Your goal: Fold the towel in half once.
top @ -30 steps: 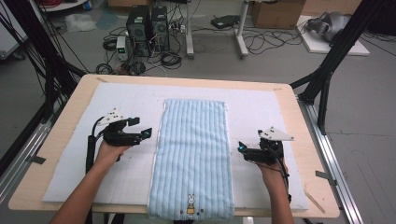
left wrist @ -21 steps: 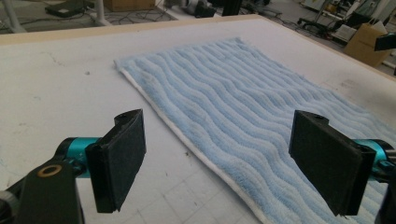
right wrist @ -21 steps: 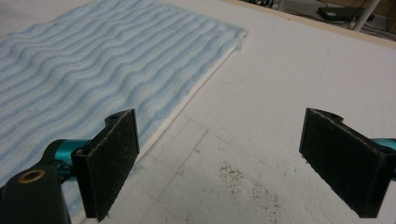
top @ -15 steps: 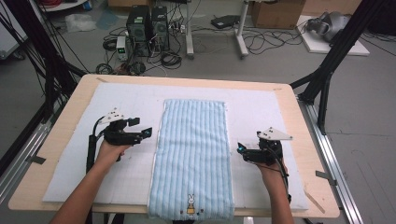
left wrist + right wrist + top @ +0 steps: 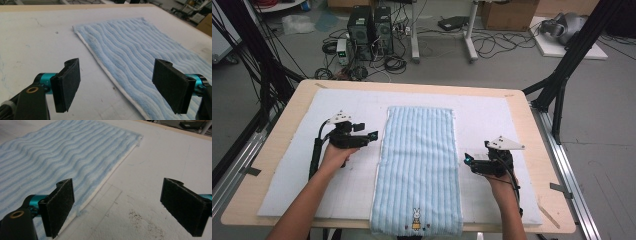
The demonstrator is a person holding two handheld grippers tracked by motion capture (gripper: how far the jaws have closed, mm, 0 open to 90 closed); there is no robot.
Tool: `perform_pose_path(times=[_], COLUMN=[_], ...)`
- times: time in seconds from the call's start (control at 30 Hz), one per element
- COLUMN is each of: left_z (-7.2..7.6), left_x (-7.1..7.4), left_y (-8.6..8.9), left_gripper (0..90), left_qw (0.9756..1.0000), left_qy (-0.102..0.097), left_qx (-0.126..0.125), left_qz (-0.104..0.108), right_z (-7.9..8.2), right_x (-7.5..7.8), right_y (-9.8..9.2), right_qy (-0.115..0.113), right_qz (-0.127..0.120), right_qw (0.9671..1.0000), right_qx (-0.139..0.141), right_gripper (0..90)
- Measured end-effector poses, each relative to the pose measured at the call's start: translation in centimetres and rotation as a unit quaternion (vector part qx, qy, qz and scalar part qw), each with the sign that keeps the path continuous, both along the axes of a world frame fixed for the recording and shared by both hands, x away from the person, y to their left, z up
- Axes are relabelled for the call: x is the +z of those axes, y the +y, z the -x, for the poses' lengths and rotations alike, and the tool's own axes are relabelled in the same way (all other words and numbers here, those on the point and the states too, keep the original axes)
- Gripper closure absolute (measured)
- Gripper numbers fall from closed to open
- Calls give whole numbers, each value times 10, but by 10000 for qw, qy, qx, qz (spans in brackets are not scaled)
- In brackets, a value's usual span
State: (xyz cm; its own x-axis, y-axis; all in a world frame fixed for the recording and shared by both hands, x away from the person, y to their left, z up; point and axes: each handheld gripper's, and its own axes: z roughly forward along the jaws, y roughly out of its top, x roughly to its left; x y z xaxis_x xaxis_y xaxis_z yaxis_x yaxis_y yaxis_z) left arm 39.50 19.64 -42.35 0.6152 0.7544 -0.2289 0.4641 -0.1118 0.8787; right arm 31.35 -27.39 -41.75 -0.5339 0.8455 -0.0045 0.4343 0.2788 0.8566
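A light blue striped towel (image 5: 419,167) is lying flat and lengthwise down the middle of the worktop (image 5: 532,127), on a white mat (image 5: 492,117) that is covering most of the wooden surface; its near end, carrying a small rabbit picture (image 5: 416,219), is reaching the worktop's front edge. The left tongs (image 5: 373,135) are hovering just beside the towel's left long edge, about halfway along it, with the person's left hand (image 5: 334,155) gripping the handle behind them. In the left gripper view these tongs (image 5: 120,82) are standing wide apart and holding nothing, one pad over the bare mat (image 5: 37,45) and the other over the towel (image 5: 140,52), so the white hem is running between them. The right tongs (image 5: 468,159) are sitting at the towel's right long edge, nearer the person than the left ones, with the right hand (image 5: 499,182) behind them. In the right gripper view they (image 5: 120,206) are also gaping wide and empty, one pad above the towel's (image 5: 62,152) edge and the other above the mat (image 5: 160,157). Whether either pair is touching the cloth is not clear.
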Motion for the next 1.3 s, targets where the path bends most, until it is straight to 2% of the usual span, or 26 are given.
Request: perform_pose_path(times=[0.1,0.2,0.3,0.37,0.43,0.6,0.77,0.93,1.0,1.1,1.2,1.23,1.3], left_z=[-13,-28,-40,-48,-54,-69,-75,-79,-78,-78,-77,-77,-76], left_x=[10,16,21,23,24,15,2,-9,-11,-14,-19,-20,-20], left_y=[-11,-20,-27,-31,-34,-41,-48,-52,-54,-58,-62,-63,-65], left_gripper=[239,248,251,253,265,327,361,364,365,387,416,424,442], left_qw=[9998,9998,9999,9996,9995,9983,9956,9926,9916,9891,9837,9829,9828], left_qy=[19,64,3,31,48,297,460,573,556,541,579,587,540], left_qx=[-164,-103,77,141,183,292,456,470,440,420,395,381,381], left_qz=[-107,-125,-137,-223,-265,-420,-680,-964,-1077,-1300,-1658,-1705,-1723], right_z=[-1,-2,-2,-2,-3,-3,-4,-4,-4,-4,-4,-4,-4], right_x=[0,-1,-2,-2,-2,-3,-3,-4,-4,-5,-5,-5,-6], right_y=[0,-1,0,0,0,0,0,0,0,1,1,2,1], right_qy=[13,17,43,35,45,59,90,122,121,135,138,156,147], right_qz=[-21,-15,-7,13,10,11,2,-15,-3,-4,13,2,-8], right_qw=[10000,10000,10000,10000,10000,10000,10000,9999,9999,9999,9999,9999,9999], right_qx=[-3,19,26,26,33,46,29,23,36,37,47,43,27], right_gripper=[113,113,113,113,113,113,113,113,113,113,113,113,113])
